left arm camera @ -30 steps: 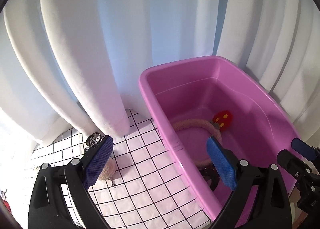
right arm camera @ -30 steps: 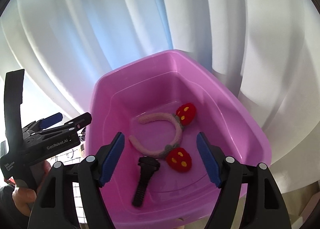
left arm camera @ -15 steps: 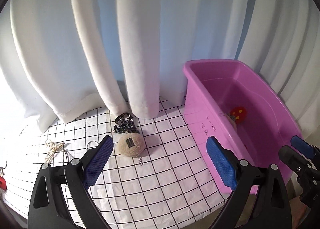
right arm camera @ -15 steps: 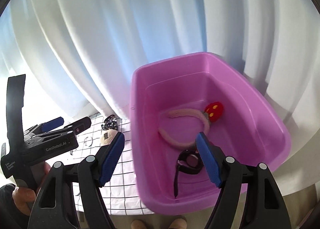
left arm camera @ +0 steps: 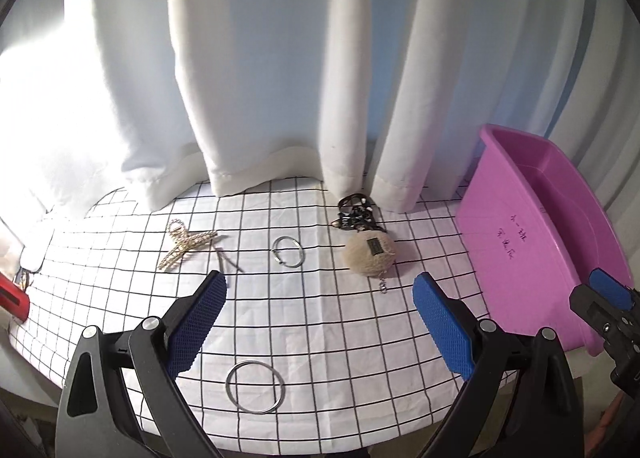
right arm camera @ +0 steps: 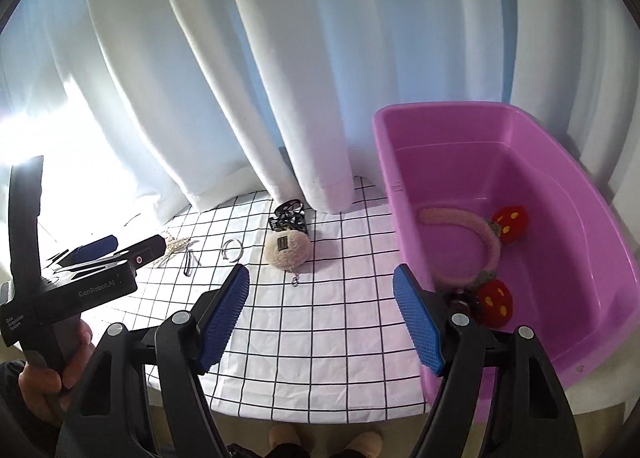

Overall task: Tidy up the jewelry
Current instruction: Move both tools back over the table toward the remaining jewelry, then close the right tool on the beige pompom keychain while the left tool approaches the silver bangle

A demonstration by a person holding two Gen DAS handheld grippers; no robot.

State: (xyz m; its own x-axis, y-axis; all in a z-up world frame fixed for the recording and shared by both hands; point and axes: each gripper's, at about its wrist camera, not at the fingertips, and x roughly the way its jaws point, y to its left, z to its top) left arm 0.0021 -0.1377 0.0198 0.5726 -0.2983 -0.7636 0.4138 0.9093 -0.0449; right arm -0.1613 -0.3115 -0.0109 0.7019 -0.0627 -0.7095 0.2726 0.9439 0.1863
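On the checked tablecloth (left arm camera: 328, 322) lie a gold claw clip (left arm camera: 186, 244), dark hairpins (left arm camera: 228, 261), a small silver ring (left arm camera: 288, 252), a beige fluffy pompom (left arm camera: 370, 254) with a black hair clip (left arm camera: 354, 214) behind it, and a large silver ring (left arm camera: 255, 387). My left gripper (left arm camera: 320, 322) is open and empty above the cloth, over the large ring. My right gripper (right arm camera: 320, 314) is open and empty beside the pink tub (right arm camera: 400, 186), which holds a pink headband (right arm camera: 480, 242) with red strawberries.
White curtains (left arm camera: 260, 78) hang down to the table's back edge. A red object (left arm camera: 12, 298) shows at the far left edge. The tub (left arm camera: 532, 250) stands at the table's right end. The pompom (right arm camera: 286, 248) also shows in the right wrist view.
Both grippers have swung left and pulled back from the tub. The table and the jewelry on it have come into view. Both stay open and empty.
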